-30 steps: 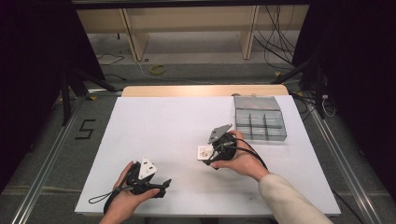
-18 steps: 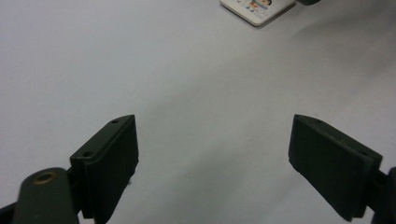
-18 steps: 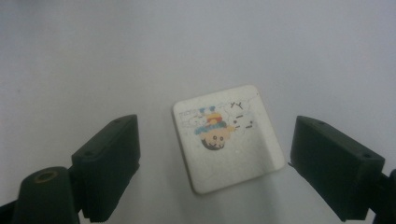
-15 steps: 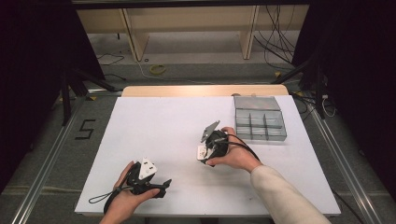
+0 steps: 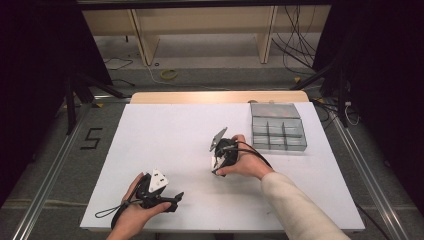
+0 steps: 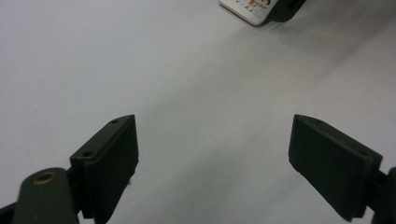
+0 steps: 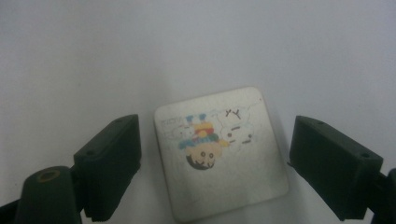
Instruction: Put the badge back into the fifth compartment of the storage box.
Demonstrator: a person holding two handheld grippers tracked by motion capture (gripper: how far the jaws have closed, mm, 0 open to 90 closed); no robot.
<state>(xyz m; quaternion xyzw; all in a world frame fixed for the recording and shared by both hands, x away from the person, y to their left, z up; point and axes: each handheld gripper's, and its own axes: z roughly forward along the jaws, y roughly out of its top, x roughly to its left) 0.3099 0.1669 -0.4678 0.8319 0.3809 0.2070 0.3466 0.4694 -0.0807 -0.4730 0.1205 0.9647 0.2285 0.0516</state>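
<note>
A white square card (image 7: 219, 154) with a cartoon print lies flat on the white table (image 5: 165, 135). My right gripper (image 7: 215, 133) is tipped down over it, open, one jaw on each side of the card and neither touching it. In the high view that right gripper (image 5: 219, 159) sits in a hand at mid-table, with the card (image 5: 214, 163) just under its tips. My left gripper (image 5: 175, 196) rests in the other hand near the front edge, pointing right. Its jaws are open, with nothing but bare table between them. The left gripper view has the card (image 6: 247, 8) at its top edge.
A clear plastic compartment box (image 5: 277, 128) stands at the back right of the table. A cable (image 5: 107, 212) trails from the left gripper toward the front left edge. The table's front edge runs just below the left hand.
The right gripper has shifted a little to the left and tipped down over the card. The card and the left gripper have stayed where they were.
</note>
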